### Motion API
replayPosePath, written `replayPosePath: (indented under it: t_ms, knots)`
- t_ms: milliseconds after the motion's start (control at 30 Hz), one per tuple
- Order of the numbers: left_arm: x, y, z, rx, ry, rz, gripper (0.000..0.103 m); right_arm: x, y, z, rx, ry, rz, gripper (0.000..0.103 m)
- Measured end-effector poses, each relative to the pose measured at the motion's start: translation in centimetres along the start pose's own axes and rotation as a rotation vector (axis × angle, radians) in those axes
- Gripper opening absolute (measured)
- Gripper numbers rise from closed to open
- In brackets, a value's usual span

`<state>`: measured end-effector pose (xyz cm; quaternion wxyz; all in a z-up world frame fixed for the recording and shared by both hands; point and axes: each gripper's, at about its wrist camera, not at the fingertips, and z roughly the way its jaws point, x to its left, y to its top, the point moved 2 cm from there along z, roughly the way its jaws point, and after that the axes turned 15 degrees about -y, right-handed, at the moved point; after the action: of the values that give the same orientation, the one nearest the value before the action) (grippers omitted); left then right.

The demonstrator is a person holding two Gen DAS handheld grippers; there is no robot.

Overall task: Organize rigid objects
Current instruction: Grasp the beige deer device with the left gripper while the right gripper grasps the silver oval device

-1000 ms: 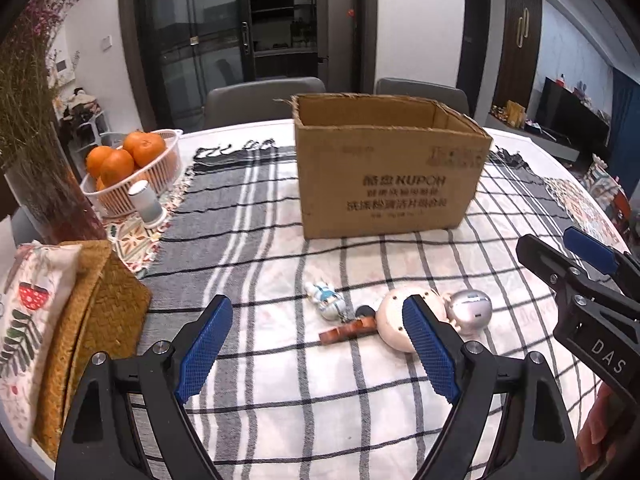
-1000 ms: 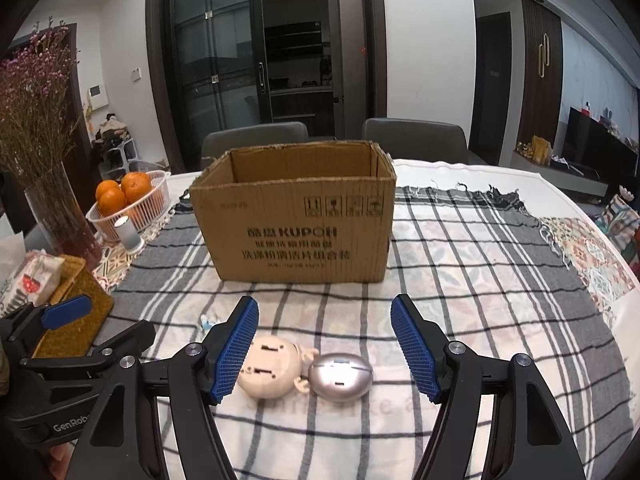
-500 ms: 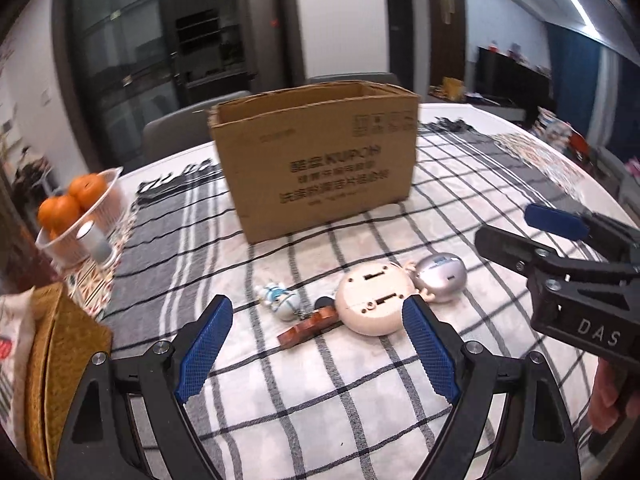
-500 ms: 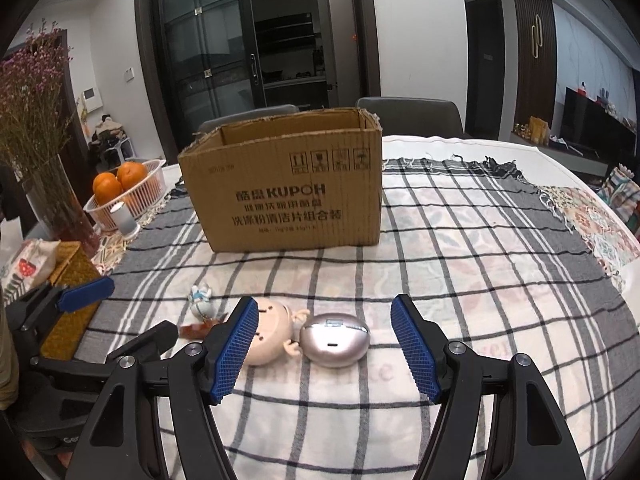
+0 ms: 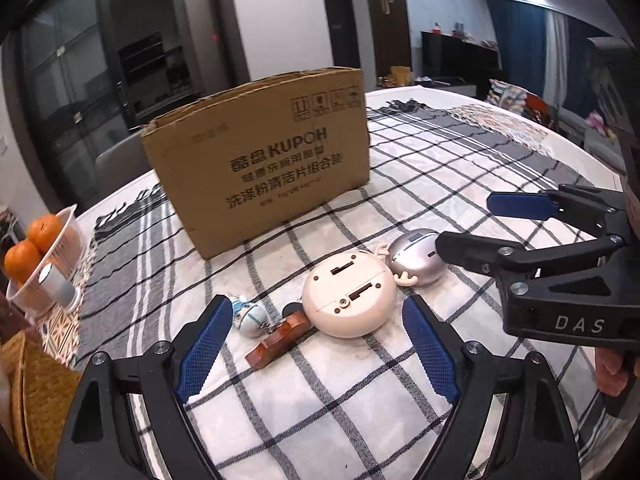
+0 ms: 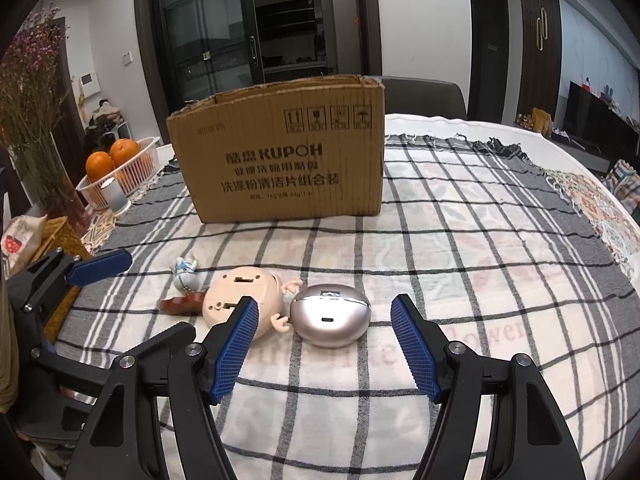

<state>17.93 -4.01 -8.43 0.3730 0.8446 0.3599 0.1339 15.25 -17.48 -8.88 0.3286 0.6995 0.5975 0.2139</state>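
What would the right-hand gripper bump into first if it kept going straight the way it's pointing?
Most likely the silver egg-shaped case: it lies right ahead between the open fingers of the right gripper, nearer than the cardboard box. Depth is hard to judge.

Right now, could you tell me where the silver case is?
In the right wrist view, the silver case lies on the tablecloth in front of the box, right of the round beige toy.
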Motion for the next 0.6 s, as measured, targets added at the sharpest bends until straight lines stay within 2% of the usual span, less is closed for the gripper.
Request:
replayPosePath:
  t_ms: [367, 600]
  knots:
    - [-0.8, -0.7, 2.1, 0.004, -0.013, 0.096, 0.087, 0.1, -1.6, 1.2, 0.021, -0.041, -0.054, 0.07]
    - [-1.3, -0.8, 3.3, 0.036, -0.039, 0.226, 0.087, 0.5, -2.4, 2.4, 0.037, -0.063, -0.11, 0.07]
